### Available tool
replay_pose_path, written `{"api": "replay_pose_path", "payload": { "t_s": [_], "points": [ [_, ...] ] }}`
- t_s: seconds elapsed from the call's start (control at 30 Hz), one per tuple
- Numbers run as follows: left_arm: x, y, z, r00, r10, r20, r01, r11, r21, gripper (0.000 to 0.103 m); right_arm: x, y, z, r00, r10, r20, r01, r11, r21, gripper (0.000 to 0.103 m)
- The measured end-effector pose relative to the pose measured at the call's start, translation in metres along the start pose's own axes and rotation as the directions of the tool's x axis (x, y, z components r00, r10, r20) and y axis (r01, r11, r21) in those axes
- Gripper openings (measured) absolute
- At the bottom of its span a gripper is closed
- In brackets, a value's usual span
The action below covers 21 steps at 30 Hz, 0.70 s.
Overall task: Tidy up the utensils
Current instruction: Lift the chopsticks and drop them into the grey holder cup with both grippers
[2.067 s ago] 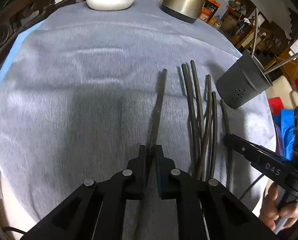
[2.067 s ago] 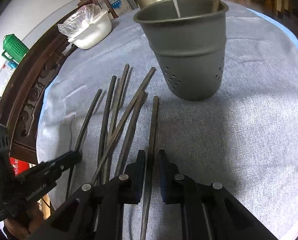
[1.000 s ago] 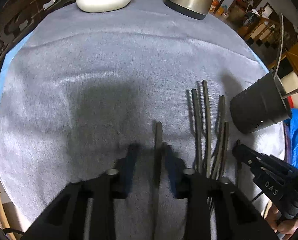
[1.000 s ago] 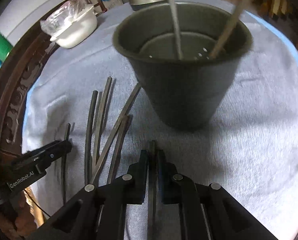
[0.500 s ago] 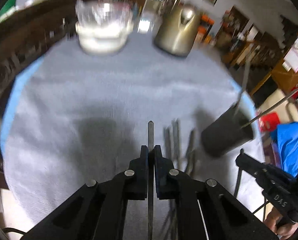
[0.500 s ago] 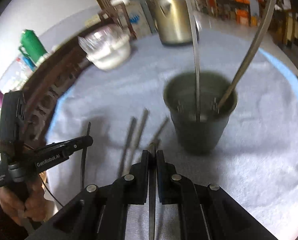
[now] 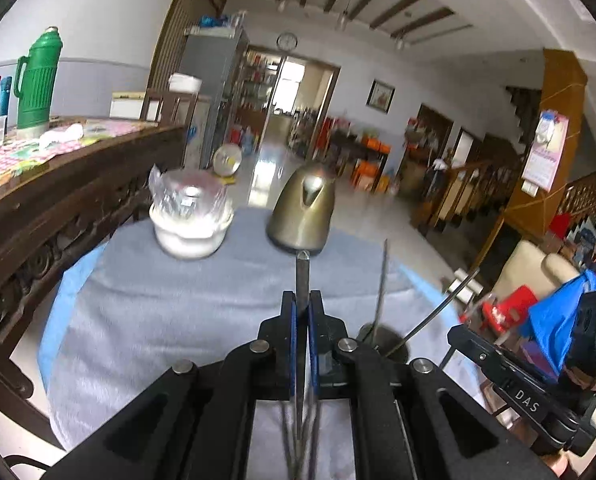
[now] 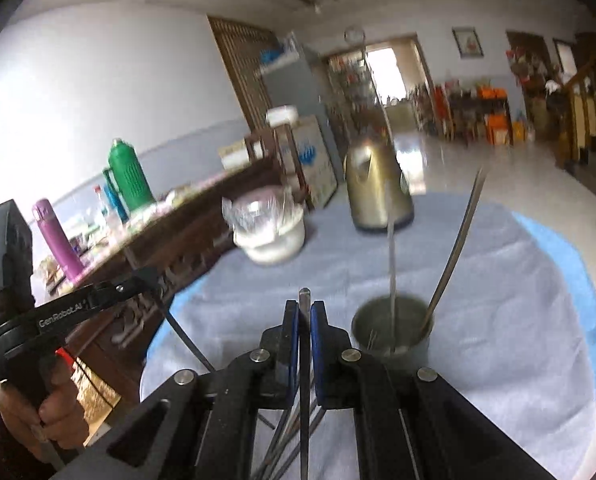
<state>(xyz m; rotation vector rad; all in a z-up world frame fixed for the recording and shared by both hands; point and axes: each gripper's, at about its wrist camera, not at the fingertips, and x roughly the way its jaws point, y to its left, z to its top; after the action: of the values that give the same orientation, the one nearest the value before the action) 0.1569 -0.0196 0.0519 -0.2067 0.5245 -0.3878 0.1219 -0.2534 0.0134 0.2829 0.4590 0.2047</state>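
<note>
I hold one dark, slim chopstick [image 7: 302, 280] in the left gripper [image 7: 302, 300], clenched on its shaft, with the tip projecting toward 12 o'clock in front of the brass-coloured metal kettle [image 7: 302, 216]. The right gripper [image 8: 305, 312] is likewise clenched on a second dark chopstick [image 8: 305, 298], of which only a short stub shows above the pads.

The dark grey perforated utensil holder [image 8: 391, 334] stands on the grey-cloth-covered round bench [image 8: 497, 300], at 3 o'clock from the right gripper and near it. It already holds two long metal utensils [image 8: 455, 256], which lean out toward 12 and 1 o'clock. The remaining loose chopsticks [image 8: 286, 456] lie on the bench below the grippers, at 6 o'clock.

Failure modes, as I judge them:

1. Slip or pivot. Each chopstick is pinched at one narrow point on a smooth shaft; a fast swing can rotate it in the pads, so the tip misses the holder mouth.
2. Collision with leaning utensils. These obstruct part of the mouth; an entering chopstick can strike one and deflect outside the rim.
3. Tipping. A sideways push on the rim can topple the light holder.
4. Gripper interference. Both grippers are close together; a simultaneous approach to one mouth risks contact.
</note>
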Motion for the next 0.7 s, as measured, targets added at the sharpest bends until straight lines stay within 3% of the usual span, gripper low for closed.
{"api": "replay_pose_path", "payload": {
  "t_s": [0.33,0.7],
  "points": [
    [-0.006,-0.033,0.04,0.989,-0.06,0.135,0.06,0.998,0.005,0.006,-0.038,-0.014,0.048,0.975,-0.047,0.218,0.033,0.997,0.068,0.006],
    [0.003,-0.054,0.054,0.96,-0.092,0.264,0.1,0.995,-0.019,0.006,-0.061,-0.033,0.071,0.905,-0.178,0.386,0.116,0.977,0.179,0.006]
  ]
}}
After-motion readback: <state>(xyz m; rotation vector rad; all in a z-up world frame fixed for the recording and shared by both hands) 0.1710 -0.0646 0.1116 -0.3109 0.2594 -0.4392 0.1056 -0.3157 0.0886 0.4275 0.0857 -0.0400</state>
